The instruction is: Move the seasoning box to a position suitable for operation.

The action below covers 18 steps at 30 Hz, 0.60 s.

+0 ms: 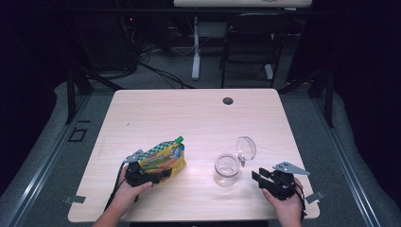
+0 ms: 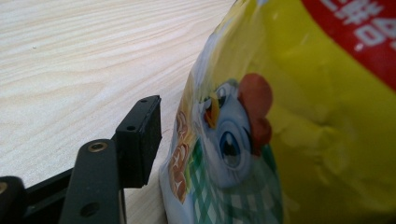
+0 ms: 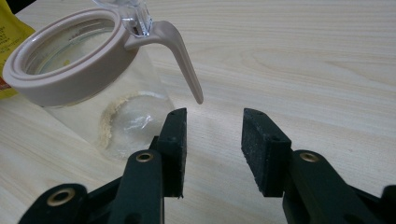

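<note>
A yellow snack bag (image 1: pixel 164 159) with a green corner lies tilted at the table's front left. My left gripper (image 1: pixel 150 175) is at its near end. In the left gripper view one black pad (image 2: pixel 140 137) stands right beside the bag's edge (image 2: pixel 299 130), and the bag hides the other jaw, so I cannot tell whether it is gripped. A clear glass jar (image 1: pixel 226 169) stands to the right with its hinged lid (image 1: pixel 246 147) flipped open. My right gripper (image 1: pixel 260 177) is just right of the jar, open, with only bare table between its pads (image 3: pixel 212 135). The jar (image 3: pixel 79 70) has a beige rim and latch lever (image 3: pixel 184 65).
The wooden table (image 1: pixel 189 118) has a cable hole (image 1: pixel 228 100) at its far middle. Its front edge runs just under both hands. A dark chair (image 1: pixel 250 42) and a white desk leg (image 1: pixel 196 47) stand beyond the table.
</note>
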Each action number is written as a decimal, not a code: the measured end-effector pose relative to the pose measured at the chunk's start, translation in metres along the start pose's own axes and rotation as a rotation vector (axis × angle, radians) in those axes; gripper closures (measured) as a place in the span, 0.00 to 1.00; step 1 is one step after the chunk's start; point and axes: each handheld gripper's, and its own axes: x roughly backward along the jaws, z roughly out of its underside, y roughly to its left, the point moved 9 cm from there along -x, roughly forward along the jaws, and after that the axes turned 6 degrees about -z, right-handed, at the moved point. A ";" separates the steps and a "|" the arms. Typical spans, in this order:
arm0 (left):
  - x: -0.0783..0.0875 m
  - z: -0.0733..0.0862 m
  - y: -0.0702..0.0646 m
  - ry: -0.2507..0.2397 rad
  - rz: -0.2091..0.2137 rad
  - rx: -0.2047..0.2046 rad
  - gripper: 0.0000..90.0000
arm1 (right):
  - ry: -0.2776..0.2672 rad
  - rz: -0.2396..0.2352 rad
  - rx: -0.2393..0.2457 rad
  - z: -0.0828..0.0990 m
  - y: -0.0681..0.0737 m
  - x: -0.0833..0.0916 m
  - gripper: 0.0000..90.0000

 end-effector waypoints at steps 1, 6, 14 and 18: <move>0.000 0.000 0.000 0.001 -0.002 -0.003 0.44 | -0.001 0.000 -0.001 0.000 0.000 0.000 0.68; 0.000 0.000 -0.002 -0.002 0.003 -0.011 0.46 | 0.000 0.000 0.002 0.000 0.000 0.000 0.68; -0.001 0.000 -0.007 -0.005 0.003 -0.031 0.52 | 0.003 0.000 0.004 0.000 0.000 0.000 0.68; -0.002 -0.001 -0.009 -0.007 0.004 -0.038 0.55 | 0.007 0.003 0.004 0.000 -0.001 -0.001 0.68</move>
